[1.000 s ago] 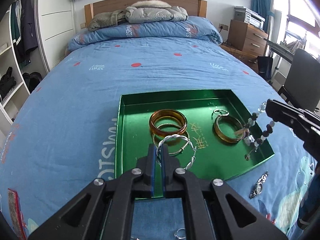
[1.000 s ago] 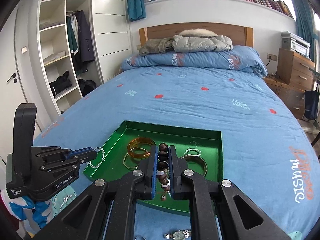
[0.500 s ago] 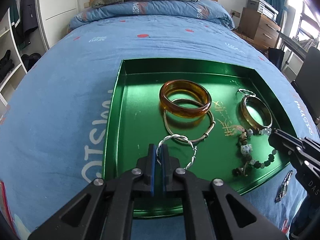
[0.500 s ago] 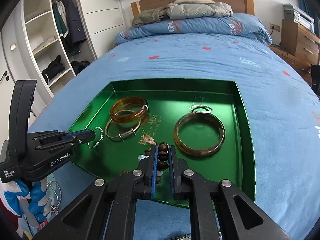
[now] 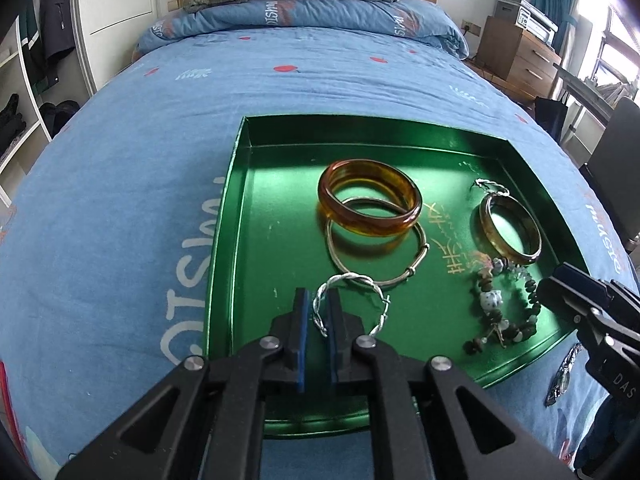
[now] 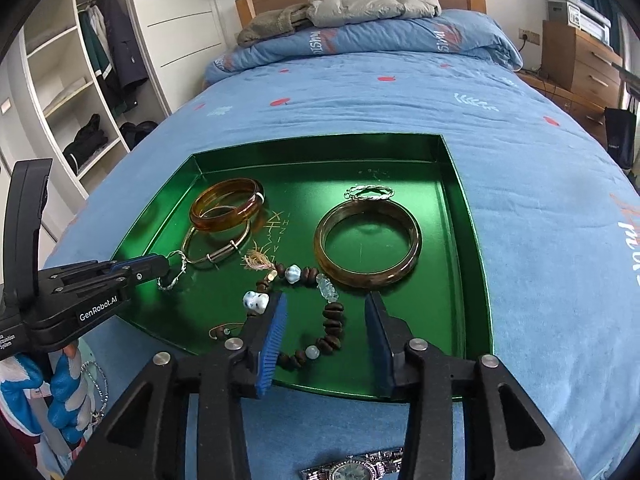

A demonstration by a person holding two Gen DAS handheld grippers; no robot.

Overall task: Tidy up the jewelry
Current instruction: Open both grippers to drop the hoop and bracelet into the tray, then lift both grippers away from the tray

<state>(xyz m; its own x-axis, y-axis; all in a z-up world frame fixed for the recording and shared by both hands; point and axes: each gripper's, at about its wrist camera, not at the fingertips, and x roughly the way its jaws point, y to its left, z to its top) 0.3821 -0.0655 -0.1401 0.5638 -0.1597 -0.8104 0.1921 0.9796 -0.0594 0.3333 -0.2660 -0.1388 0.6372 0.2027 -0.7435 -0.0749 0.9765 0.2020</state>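
A shallow green metal tray (image 5: 240, 216) lies on the bed's blue printed cover (image 5: 120, 200). The left claw (image 5: 316, 312) is low over the tray's near part, its jaws opening a little, with the twisted silver wire bangle (image 5: 352, 282) still between the blue pads; whether a pad still touches it I cannot tell. The bangle lies nearly flat, its open loop spreading ahead and to the right of the claw, its far edge overlapping the thin gold-coloured bangle (image 5: 376, 256).

The right claw (image 6: 326, 318) has its jaws opening, well apart, gripping nothing. The brown beaded bracelet with pale stones (image 6: 316, 304) lies loose on the tray floor between and ahead of the pads, its long axis running from the fingertips away toward the pale tassel (image 6: 256, 260) at its far left end.

A translucent amber bangle (image 5: 370, 198) rests on the gold one; a brownish stone bangle (image 6: 368, 242) lies right of them.
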